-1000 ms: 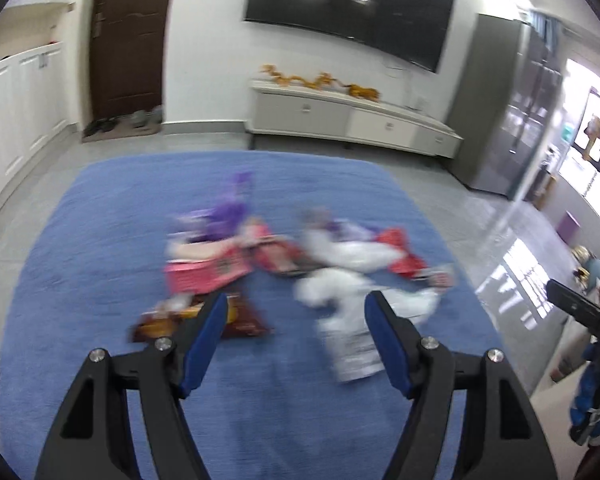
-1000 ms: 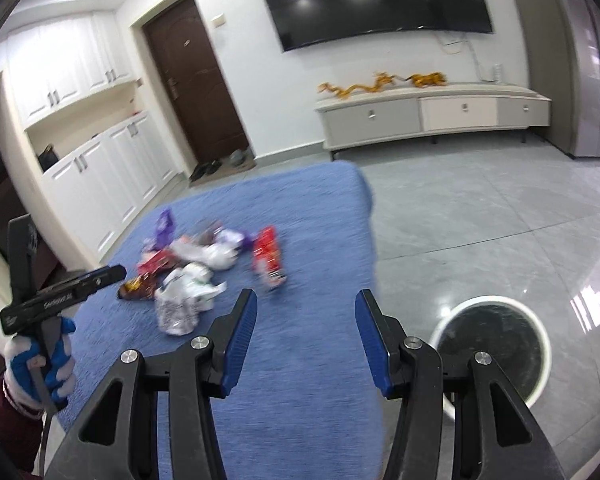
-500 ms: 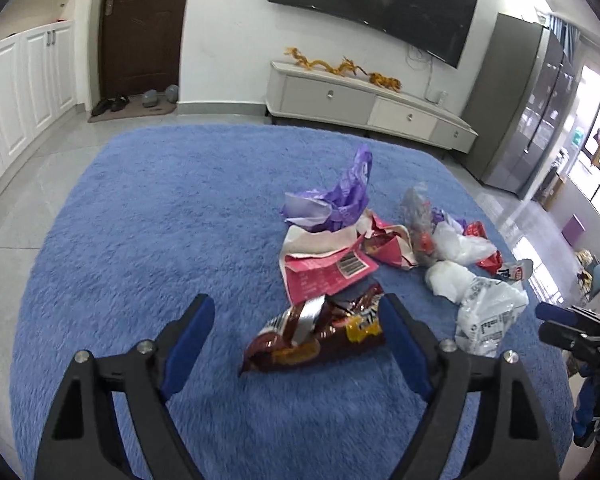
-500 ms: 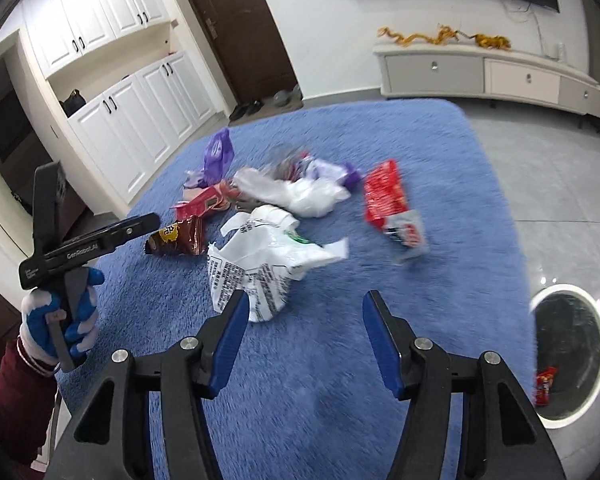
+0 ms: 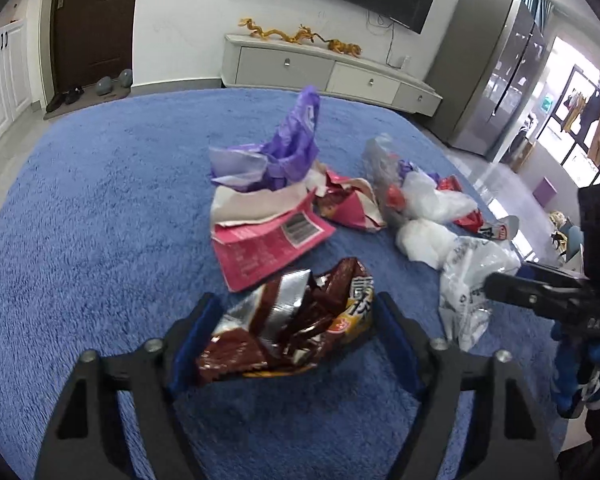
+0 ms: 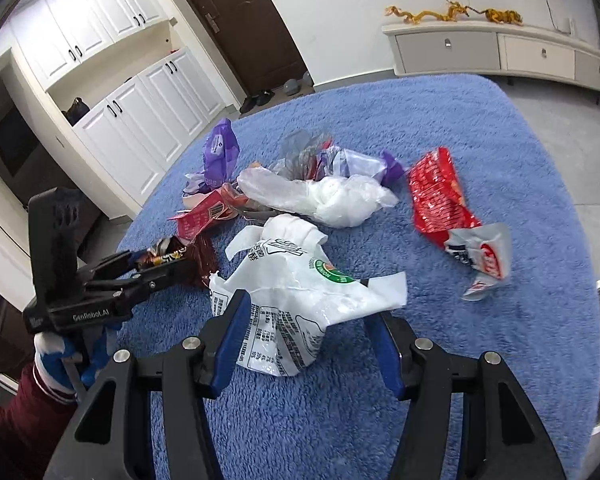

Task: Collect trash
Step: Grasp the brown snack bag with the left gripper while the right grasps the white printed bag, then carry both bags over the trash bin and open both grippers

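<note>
Item 1: brown snack wrapper (image 5: 288,320). Located on the blue rug (image 5: 80,240), between the fingers of the left gripper (image 5: 292,344); the jaws are closing around it, firm contact not yet seen. Judged light, crinkly and slick; best taken across its crumpled middle, where folds give purchase.

Item 2: white plastic bag (image 6: 300,300). Located between the fingers of the right gripper (image 6: 304,340), whose jaws are closing at a middling gap, pads not visibly pressing. Judged very light, limp and slippery; a bunched fold should be pinched, not a single loose layer.

Beyond both tools: pink packet (image 5: 264,236), purple bag (image 5: 292,144), red wrapper (image 6: 440,196).
</note>
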`<state>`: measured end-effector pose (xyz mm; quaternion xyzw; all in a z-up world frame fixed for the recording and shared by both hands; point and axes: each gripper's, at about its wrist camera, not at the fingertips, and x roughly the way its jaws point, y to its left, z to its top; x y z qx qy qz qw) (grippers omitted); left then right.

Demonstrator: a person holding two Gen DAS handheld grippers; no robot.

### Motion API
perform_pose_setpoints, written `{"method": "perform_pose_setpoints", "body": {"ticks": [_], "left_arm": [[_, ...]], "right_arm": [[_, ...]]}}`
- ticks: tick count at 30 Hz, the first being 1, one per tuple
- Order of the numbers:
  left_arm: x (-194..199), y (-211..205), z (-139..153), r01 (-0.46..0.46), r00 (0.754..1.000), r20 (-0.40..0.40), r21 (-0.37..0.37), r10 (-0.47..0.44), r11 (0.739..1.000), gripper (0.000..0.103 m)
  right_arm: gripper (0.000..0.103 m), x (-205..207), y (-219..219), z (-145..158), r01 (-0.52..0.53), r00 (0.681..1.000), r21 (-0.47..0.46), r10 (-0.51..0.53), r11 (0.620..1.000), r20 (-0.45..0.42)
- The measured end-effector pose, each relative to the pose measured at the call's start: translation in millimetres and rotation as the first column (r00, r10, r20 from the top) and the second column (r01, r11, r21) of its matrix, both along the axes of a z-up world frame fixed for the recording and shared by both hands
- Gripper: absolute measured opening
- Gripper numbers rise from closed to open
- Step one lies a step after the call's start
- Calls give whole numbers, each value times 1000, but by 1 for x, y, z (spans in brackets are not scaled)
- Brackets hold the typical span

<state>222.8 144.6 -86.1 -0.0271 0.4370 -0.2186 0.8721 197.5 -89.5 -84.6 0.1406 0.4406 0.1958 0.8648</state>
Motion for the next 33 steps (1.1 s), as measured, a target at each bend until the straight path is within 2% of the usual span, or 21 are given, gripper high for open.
{"method": "perform_pose_setpoints", "body": {"ticks": [1, 2, 5, 10, 19, 24, 33], "left_arm": [[-3, 0, 0, -7, 1000, 6, 1, 7, 1000, 66], [-4, -1, 0, -7, 1000, 6, 0, 7, 1000, 45], [-15, -2, 1, -15, 1000, -1, -15, 15, 1000, 31], [-44, -12, 12, -37, 999, 38, 28, 36, 999, 27], [-88, -40, 40, -65, 991, 129, 165, 43, 984, 24], [-108, -56, 50, -67, 986, 166, 208, 32, 976, 24], [-129, -88, 65, -36, 975, 219, 234, -16, 971, 24]], "right_arm": [[36, 1, 0, -2, 1, 1000, 3, -1, 1000, -5], [31, 2, 0, -3, -4, 1000, 4, 4, 1000, -10], [23, -1, 0, -3, -10, 1000, 7, 10, 1000, 4], [19, -18, 3, 9, -22, 998, -24, 23, 999, 50], [18, -63, -9, 34, -5, 993, -67, 13, 998, 115], [18, -85, -24, 47, 22, 990, -85, -10, 996, 142], [18, -118, -60, 65, 96, 977, -111, -72, 989, 199]]}}
